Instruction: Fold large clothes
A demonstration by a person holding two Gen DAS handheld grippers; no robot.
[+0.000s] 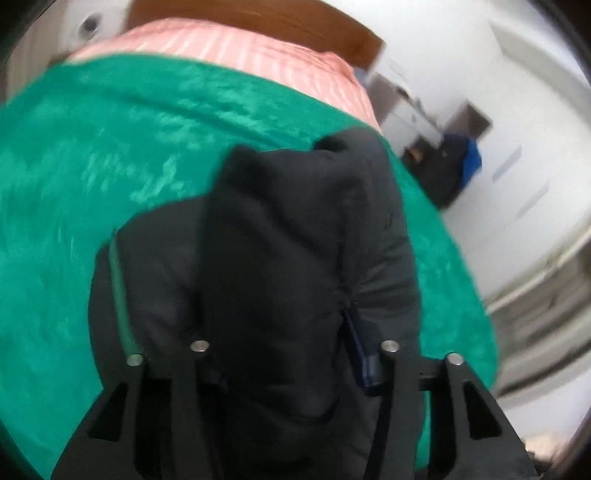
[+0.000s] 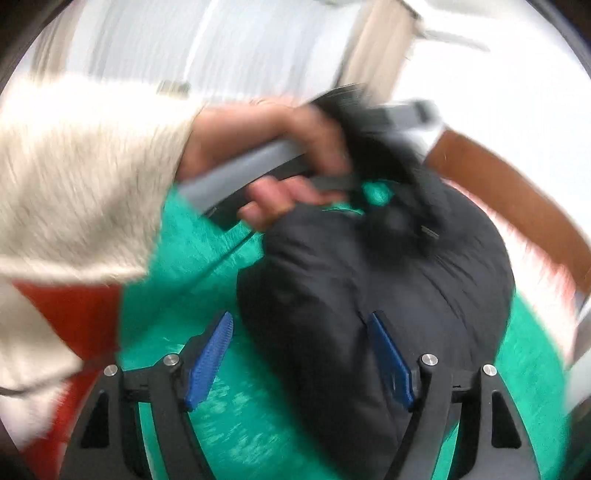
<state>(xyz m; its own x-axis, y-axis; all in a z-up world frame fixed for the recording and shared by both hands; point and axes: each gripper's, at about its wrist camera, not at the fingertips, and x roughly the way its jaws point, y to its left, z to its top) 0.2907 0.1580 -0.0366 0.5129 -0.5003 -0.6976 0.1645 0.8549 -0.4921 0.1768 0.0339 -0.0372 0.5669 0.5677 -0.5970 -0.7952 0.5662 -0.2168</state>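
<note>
A black padded jacket [image 1: 295, 229] lies bunched on a green blanket [image 1: 92, 184]. In the left wrist view it fills the space between my left gripper's fingers [image 1: 364, 354]; the left gripper [image 1: 291, 332] is wide apart with jacket fabric draped over it, and one blue pad shows at the right. In the right wrist view the jacket [image 2: 369, 280] lies ahead, and my right gripper [image 2: 299, 325] is open with its blue pads [image 2: 210, 358] wide apart, the right pad against the jacket. The person's hand [image 2: 280, 147] holds the other gripper's grey handle over the jacket's far end.
A pink striped cover [image 1: 236, 44] and a brown headboard [image 1: 258, 18] lie beyond the blanket. White cabinets and a dark bundle [image 1: 454, 162] stand at right. A cream sleeve [image 2: 81, 177] fills the left of the right wrist view.
</note>
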